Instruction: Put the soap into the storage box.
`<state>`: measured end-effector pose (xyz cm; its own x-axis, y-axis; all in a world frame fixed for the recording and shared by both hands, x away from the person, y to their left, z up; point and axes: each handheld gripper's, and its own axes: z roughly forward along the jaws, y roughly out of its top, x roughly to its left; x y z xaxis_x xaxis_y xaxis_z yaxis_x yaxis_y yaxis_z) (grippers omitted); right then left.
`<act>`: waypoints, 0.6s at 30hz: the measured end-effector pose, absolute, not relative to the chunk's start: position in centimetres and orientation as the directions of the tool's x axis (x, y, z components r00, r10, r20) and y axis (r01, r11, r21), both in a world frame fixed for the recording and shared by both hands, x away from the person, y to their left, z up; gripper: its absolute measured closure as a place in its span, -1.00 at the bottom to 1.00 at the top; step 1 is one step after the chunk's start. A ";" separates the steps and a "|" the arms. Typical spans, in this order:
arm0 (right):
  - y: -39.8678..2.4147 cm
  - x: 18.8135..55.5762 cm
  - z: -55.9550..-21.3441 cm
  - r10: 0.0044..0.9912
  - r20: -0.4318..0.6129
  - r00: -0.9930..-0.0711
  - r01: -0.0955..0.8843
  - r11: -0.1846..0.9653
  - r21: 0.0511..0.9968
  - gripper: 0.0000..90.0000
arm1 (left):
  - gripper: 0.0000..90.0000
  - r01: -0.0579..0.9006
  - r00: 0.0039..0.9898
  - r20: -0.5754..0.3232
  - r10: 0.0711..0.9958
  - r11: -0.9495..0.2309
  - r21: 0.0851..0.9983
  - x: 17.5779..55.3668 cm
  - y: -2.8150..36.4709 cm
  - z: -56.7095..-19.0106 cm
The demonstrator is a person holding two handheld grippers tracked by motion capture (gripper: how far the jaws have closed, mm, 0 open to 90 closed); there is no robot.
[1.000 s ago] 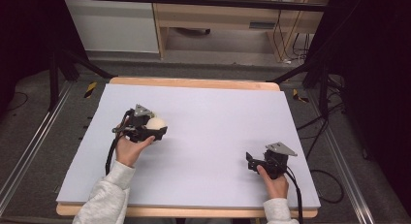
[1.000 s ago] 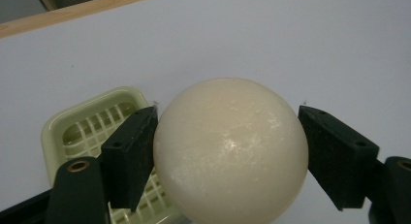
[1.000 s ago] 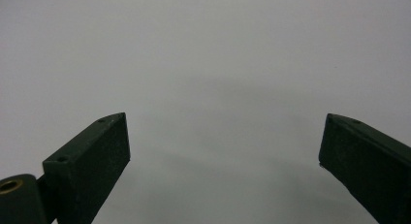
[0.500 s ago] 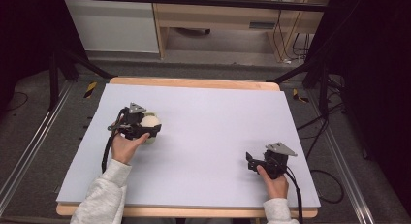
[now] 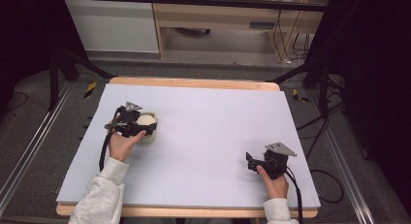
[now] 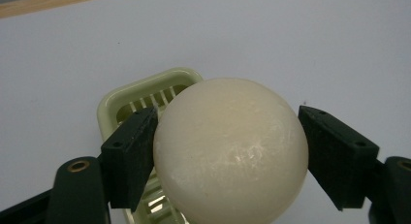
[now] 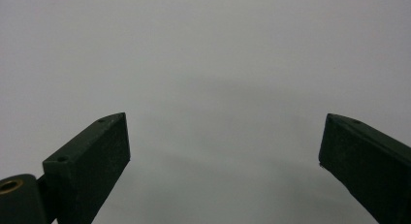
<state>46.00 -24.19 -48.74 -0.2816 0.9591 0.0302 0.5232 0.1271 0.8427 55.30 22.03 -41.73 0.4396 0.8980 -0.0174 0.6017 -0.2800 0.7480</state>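
1. High view: the left hand-held gripper point(image 5: 148, 126) has drifted toward the left edge of the bench point(image 5: 213, 112) over the last second, carrying the pale soap bar point(image 5: 144, 120) with it. It now sits over the light green soap dish point(image 5: 148, 137), which showed no sign under it a second ago. The right hand-held gripper point(image 5: 250, 162) has not shifted; it rests near the bench's near right corner, well apart from the soap.

2. Left gripper view: the left hand-held gripper point(image 6: 228, 151) pinches the soap bar point(image 6: 231, 146) between its black jaws, one pad on each flank. The soap dish point(image 6: 145, 95) lies directly behind and below the bar, its slotted floor partly hidden. Whether the bar already touches the dish cannot be told. My reading is that the carry is nearly over, and lowering and letting go is what remains.

3. Right gripper view: the right hand-held gripper point(image 7: 225, 146) has its jaws spread wide over bare bench surface, holding nothing.
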 end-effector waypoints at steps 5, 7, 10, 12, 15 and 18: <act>-24.2 46.0 -48.7 0.960 0.031 -0.280 0.524 0.126 0.842 -0.90 | -0.46 0.613 0.425 -0.016 0.905 -0.275 0.740 55.7 22.5 -42.0; -24.2 46.0 -48.8 0.960 0.030 -0.280 0.524 0.127 0.842 -0.90 | -0.46 0.616 0.420 -0.011 0.907 -0.276 0.738 55.9 22.6 -42.1; -24.2 46.0 -48.7 0.959 0.034 -0.281 0.525 0.124 0.842 -0.90 | -0.46 0.621 0.414 -0.011 0.910 -0.274 0.734 56.2 22.8 -42.3; -24.2 46.0 -48.7 0.959 0.033 -0.280 0.525 0.124 0.842 -0.90 | -0.46 0.625 0.411 -0.013 0.912 -0.272 0.732 56.3 22.9 -42.5; -24.2 46.0 -48.7 0.959 0.032 -0.281 0.524 0.126 0.843 -0.90 | -0.46 0.630 0.410 -0.007 0.912 -0.277 0.725 56.6 23.1 -42.6; -24.2 46.0 -48.7 0.959 0.033 -0.281 0.525 0.124 0.842 -0.90 | -0.46 0.630 0.405 -0.006 0.914 -0.275 0.726 56.8 23.2 -42.7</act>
<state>46.02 -24.21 -48.75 -0.2805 0.9593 0.0332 0.5249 0.1244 0.8420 56.81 23.23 -42.71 0.4054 0.9141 -0.0061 0.6303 -0.2747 0.7261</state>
